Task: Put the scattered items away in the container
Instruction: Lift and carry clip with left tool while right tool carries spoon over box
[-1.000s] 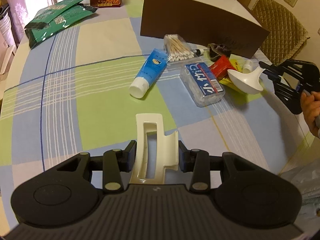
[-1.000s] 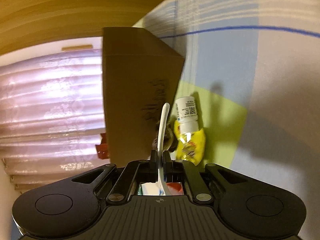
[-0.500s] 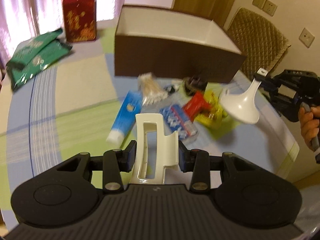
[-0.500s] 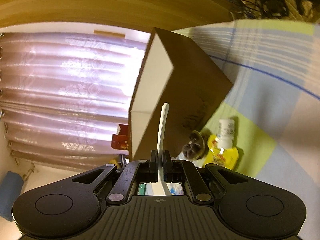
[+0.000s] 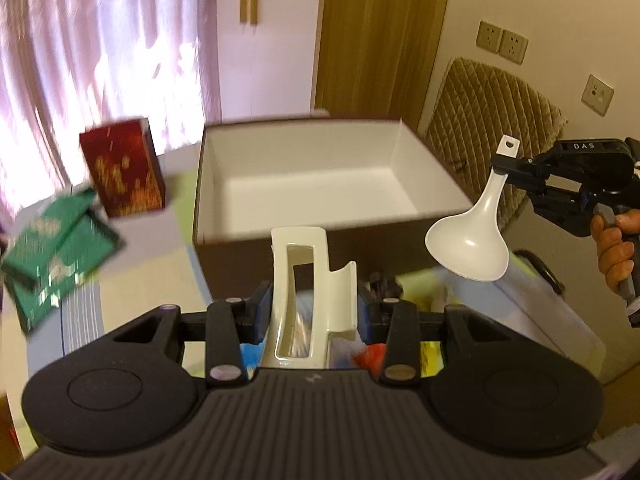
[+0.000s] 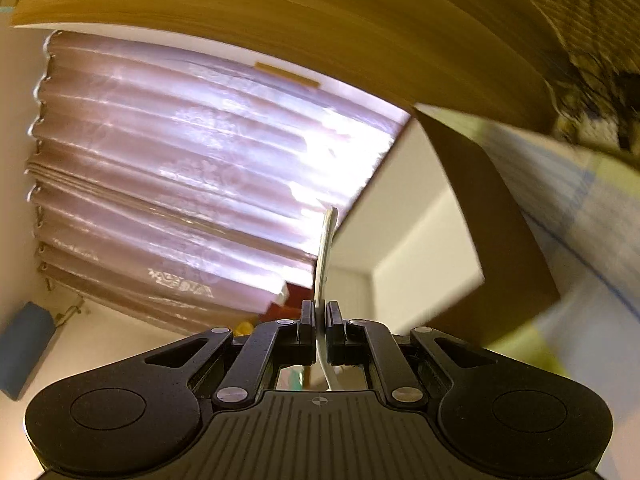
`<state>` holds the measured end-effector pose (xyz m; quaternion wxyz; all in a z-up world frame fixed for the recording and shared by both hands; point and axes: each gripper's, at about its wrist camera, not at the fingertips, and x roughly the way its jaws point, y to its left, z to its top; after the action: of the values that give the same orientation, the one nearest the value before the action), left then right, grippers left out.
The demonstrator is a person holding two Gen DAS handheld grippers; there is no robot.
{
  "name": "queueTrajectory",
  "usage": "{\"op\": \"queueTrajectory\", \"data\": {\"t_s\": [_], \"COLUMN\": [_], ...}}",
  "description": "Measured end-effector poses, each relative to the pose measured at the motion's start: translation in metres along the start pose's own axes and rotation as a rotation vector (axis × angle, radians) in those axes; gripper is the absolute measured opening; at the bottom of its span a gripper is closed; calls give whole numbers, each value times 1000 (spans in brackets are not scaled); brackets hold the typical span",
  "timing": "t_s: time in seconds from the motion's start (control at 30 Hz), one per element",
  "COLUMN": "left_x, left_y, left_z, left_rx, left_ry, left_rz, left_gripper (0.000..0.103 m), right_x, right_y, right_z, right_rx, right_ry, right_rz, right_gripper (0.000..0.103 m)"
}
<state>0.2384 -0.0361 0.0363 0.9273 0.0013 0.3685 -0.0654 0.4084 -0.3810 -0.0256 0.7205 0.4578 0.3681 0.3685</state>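
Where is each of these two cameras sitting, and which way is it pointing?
Left wrist: sits on the left gripper, looking down at the open brown box; its fingers clamp a cream plastic clip, and the person's right hand shows.
Right wrist: sits on the right gripper, rolled sideways, facing the curtains; its fingers pinch a white spoon by the handle.
Shared: the box, the spoon, the right gripper and the curtains.
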Motion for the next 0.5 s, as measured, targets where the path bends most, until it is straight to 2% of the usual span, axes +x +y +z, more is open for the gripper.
{"op": "queueTrajectory", "data": {"t_s": [0.27,0.5], "left_x": [36,84], "left_y": [2,8], "left_z": [65,102], "left_rx": [35,66], "left_ry": [-84,-82], "left_rz": [0,17], "left_gripper": [36,36], "right_x": [48,92], "right_y": [17,18], "right_z": [48,64], "right_rx": [-59,-155], "right_ry": [-33,-10], "right_rz": [17,-61], "right_gripper": [7,7]}}
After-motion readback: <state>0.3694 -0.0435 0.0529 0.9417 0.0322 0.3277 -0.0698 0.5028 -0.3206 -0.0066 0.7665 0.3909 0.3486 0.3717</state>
